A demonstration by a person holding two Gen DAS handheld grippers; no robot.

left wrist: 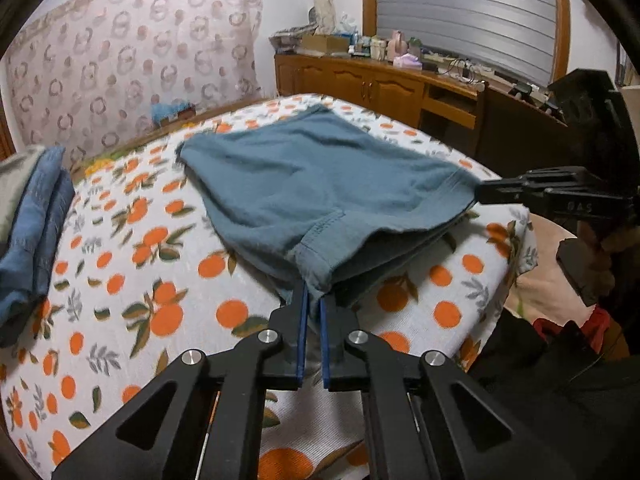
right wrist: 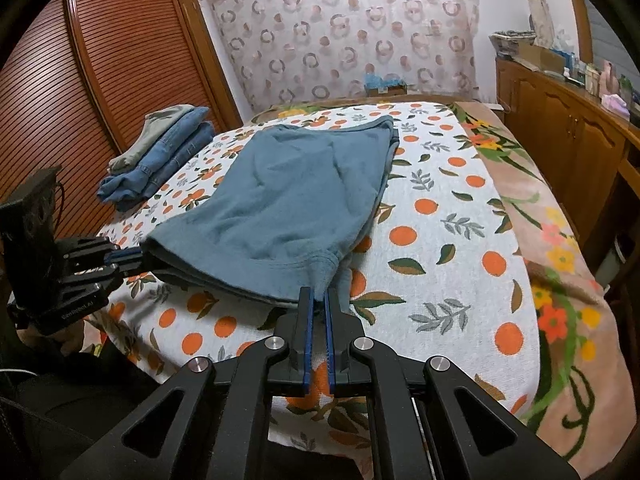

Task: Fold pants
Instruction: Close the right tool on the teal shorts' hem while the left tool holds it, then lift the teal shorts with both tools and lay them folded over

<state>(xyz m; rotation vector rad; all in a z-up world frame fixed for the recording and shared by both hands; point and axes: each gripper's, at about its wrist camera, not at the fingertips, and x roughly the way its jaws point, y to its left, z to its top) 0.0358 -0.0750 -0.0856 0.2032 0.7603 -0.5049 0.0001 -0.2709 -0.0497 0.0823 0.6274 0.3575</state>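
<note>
Step in hand: both grippers are pinching the near edge of the blue-grey pants (left wrist: 320,184), one at each corner, so this looks like the start of a fold.
Left gripper (left wrist: 314,300): it is clamping narrow on the near left corner, cloth bunching between the blue pads.
Right gripper (right wrist: 319,300): it is nipping the near right corner just as tightly, the hem pulling into a little peak.
Pants: they are lying on the bed, already doubled by the look of the stacked layers at the near edge, the far end resting flat toward the headboard side.
Next move: probably lifting both corners together and carrying them over to the far edge; keeping the two hands level should stop the layers sliding apart.
Bed (right wrist: 448,216): a white cover printed with oranges and leaves is spreading under everything, with a floral blanket (right wrist: 560,264) showing along the right side.
Stack (right wrist: 160,152): folded jeans and a grey piece are sitting well apart at the left.
Room: a slatted wooden wardrobe (right wrist: 80,80), a patterned curtain (right wrist: 344,32) and a cluttered wooden sideboard (left wrist: 380,80) are framing the bed.
</note>
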